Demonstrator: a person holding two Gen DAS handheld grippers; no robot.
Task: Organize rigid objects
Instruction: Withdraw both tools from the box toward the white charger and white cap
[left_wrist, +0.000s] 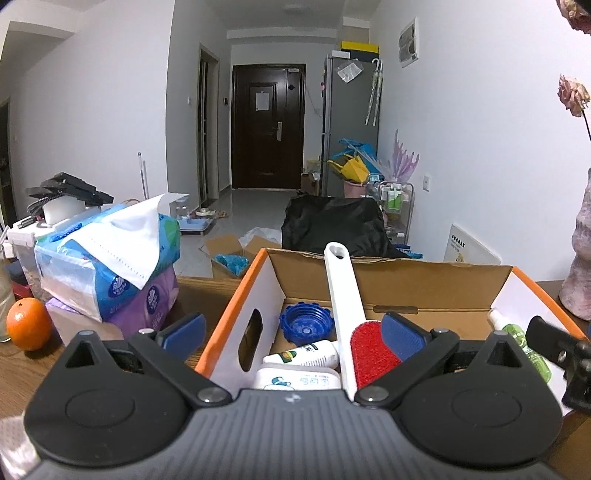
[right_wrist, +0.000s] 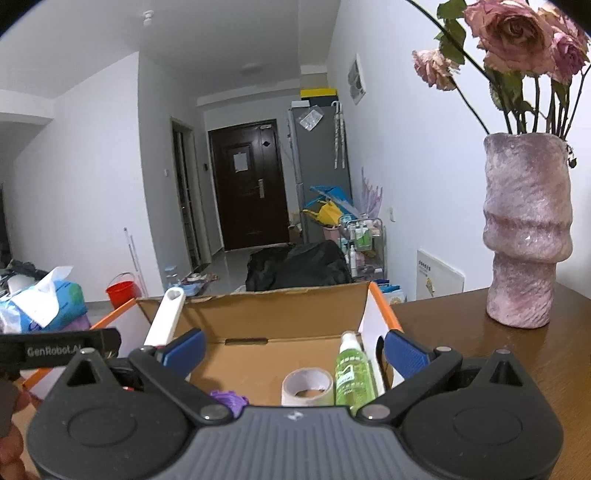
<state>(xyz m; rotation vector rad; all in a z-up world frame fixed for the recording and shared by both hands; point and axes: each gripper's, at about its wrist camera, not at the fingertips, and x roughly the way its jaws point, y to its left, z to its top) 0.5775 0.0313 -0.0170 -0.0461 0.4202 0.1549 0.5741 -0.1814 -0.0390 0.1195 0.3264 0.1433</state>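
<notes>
Box, open-topped, sits on the surface at twelve o'clock of both tongs, holding a brush, blue cap, green bottle and tape roll. Left tongs and right tongs both gape wide, gripping nothing.

light: even, cool indoor | focus: sharp | edges: fisheye bending, dark corner vignette
</notes>
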